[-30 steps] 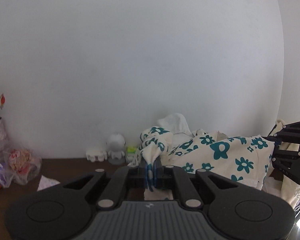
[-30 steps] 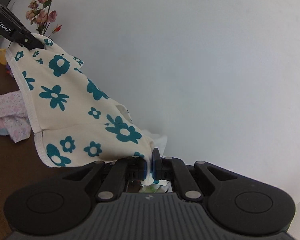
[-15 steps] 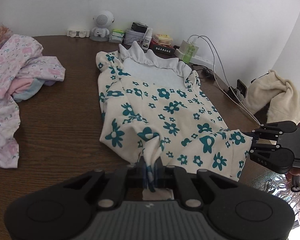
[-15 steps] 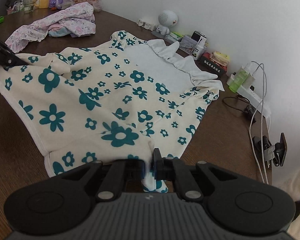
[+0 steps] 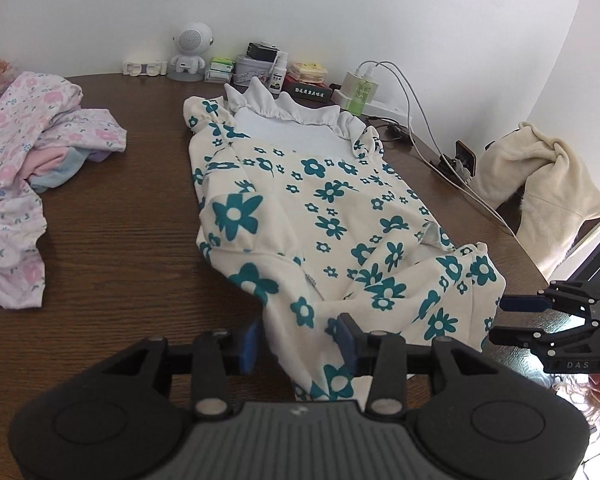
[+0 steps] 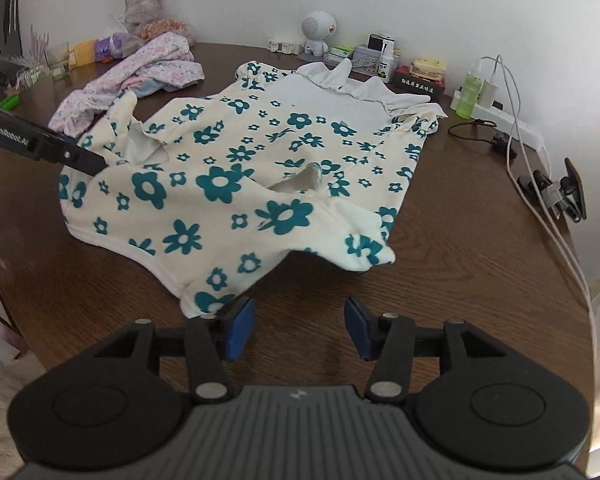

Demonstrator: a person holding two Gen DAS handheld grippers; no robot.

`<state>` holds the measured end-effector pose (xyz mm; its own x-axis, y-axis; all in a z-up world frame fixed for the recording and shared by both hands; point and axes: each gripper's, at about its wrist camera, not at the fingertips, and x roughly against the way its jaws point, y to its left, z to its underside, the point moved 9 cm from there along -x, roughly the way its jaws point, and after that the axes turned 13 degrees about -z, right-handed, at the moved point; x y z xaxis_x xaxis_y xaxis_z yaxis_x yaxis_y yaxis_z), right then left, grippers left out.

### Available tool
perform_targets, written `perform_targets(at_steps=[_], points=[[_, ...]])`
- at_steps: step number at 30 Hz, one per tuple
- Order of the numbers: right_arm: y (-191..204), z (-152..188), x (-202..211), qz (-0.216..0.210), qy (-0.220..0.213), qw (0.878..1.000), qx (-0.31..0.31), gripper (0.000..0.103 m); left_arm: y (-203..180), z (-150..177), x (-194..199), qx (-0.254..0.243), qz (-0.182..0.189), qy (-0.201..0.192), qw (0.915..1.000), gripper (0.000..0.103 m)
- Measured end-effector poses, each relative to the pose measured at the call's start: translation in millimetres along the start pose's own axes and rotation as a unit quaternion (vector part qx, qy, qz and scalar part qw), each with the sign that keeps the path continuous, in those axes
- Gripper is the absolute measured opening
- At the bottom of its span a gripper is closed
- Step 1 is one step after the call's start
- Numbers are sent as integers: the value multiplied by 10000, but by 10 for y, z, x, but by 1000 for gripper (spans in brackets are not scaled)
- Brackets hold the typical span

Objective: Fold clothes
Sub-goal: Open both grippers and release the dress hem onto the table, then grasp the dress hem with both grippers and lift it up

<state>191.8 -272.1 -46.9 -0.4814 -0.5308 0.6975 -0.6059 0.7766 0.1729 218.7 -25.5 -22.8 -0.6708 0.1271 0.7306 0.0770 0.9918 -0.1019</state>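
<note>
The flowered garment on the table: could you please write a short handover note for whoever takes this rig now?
Left claw: open, jaws just opened; the hem of the flowered garment still lies loosely between them, not pinched.
Right claw: open, jaws just opened; nothing between them, the cloth's corner lies just beside its left finger.
Garment: spread on the brown table, frilled collar toward the wall.
Done: garment laid out and released.
Left: smooth it and make every fold; the pink clothes pile is untouched.
</note>
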Motion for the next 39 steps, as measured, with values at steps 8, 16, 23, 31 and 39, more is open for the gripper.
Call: perform_targets(at_steps=[8,16,23,31,39], points=[[-110,-171,-72,-492,-603,9820,-1719,54,122,-123,-33,405,-223,-60,9989,56],[-367,-141,-200,-964,-910,9452,-2985,3,195,-86,-203,496,-56,174,9986,6],[-302,-35,-64,-1172,-823,9442,-2966,1,399,128,-21,908,150,326,9952,7],[-403,0,-92,-1011,-807,9383,-3208,31,475,99,-1,938,-91,268,9952,35],[-428,-49,-177,-980,-699,9435,-3086,5,408,81,-98,643,-64,278,9975,3]])
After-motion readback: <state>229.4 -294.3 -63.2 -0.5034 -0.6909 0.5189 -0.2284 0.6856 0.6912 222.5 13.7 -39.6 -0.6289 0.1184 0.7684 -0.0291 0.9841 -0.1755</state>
